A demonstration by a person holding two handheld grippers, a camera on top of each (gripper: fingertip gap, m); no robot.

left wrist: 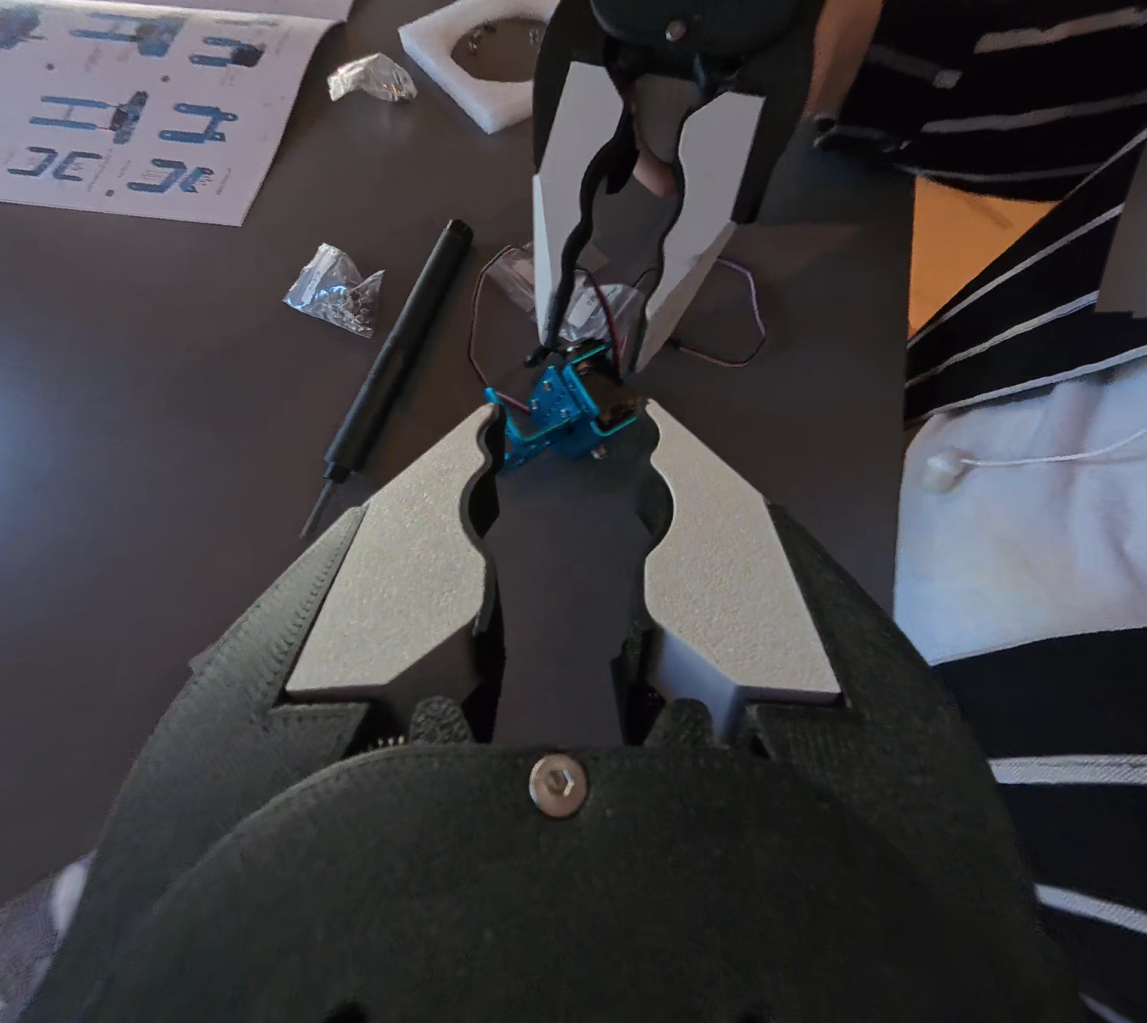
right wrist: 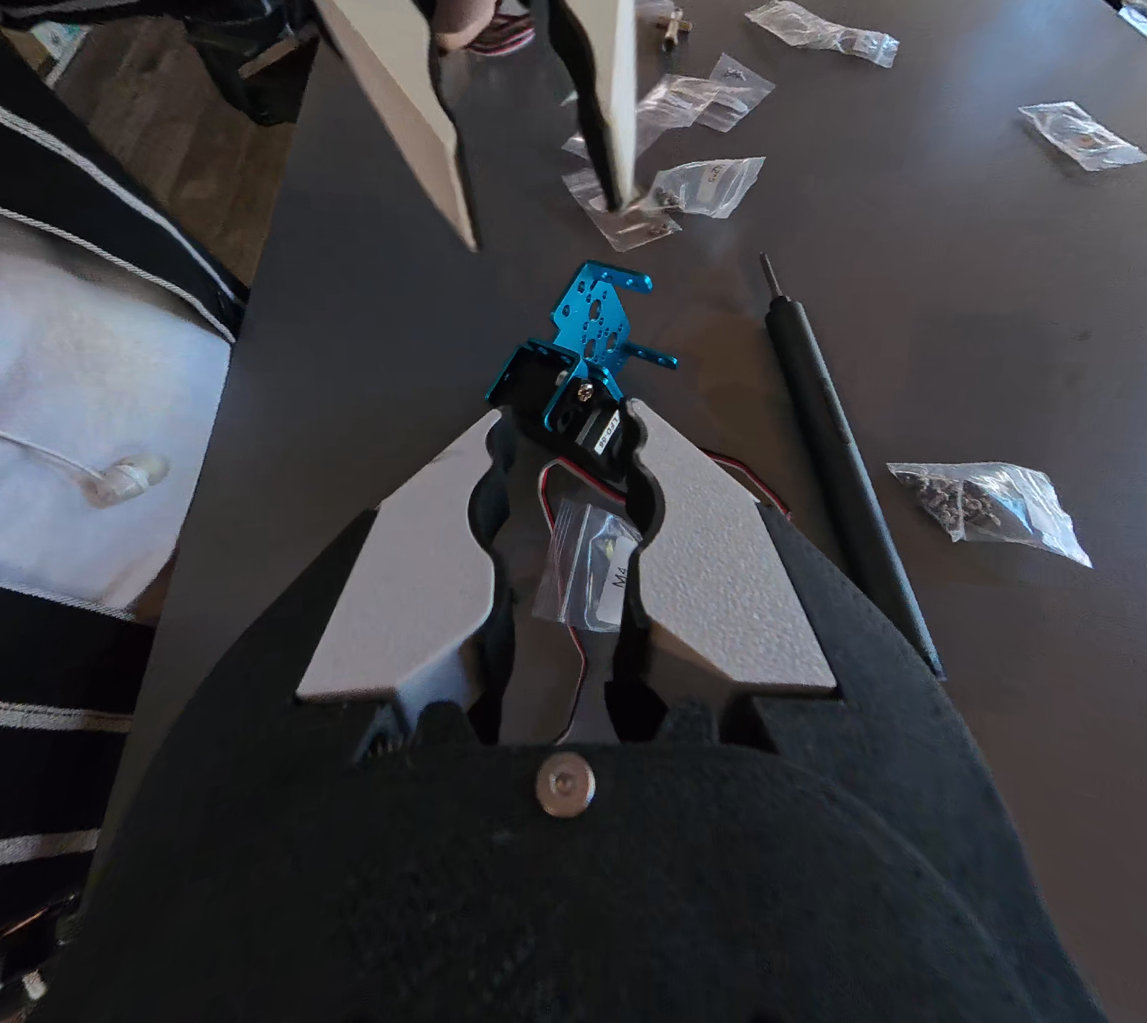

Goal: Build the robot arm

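Observation:
A blue metal bracket (right wrist: 596,317) with a black servo (right wrist: 589,428) fixed in it is held just above the dark table (right wrist: 385,311). My right gripper (right wrist: 565,413) is shut on the servo body, and red and black wires trail back between its fingers. In the left wrist view the right gripper (left wrist: 589,360) comes down from the top onto the bracket (left wrist: 552,422). My left gripper (left wrist: 571,413) is open, with its tips either side of the bracket's near end. It also shows in the right wrist view (right wrist: 543,221), just beyond the bracket.
A black screwdriver (left wrist: 397,354) lies left of the bracket. Small clear bags of screws (left wrist: 338,292) (right wrist: 993,503) are scattered about, and one bag (right wrist: 589,565) lies under my right gripper. A white foam piece (left wrist: 478,50) and instruction sheets (left wrist: 143,81) lie farther off. A person in striped clothing (left wrist: 1024,497) is at the table's edge. One gripper's finger ends stand about 5 cm off the other's.

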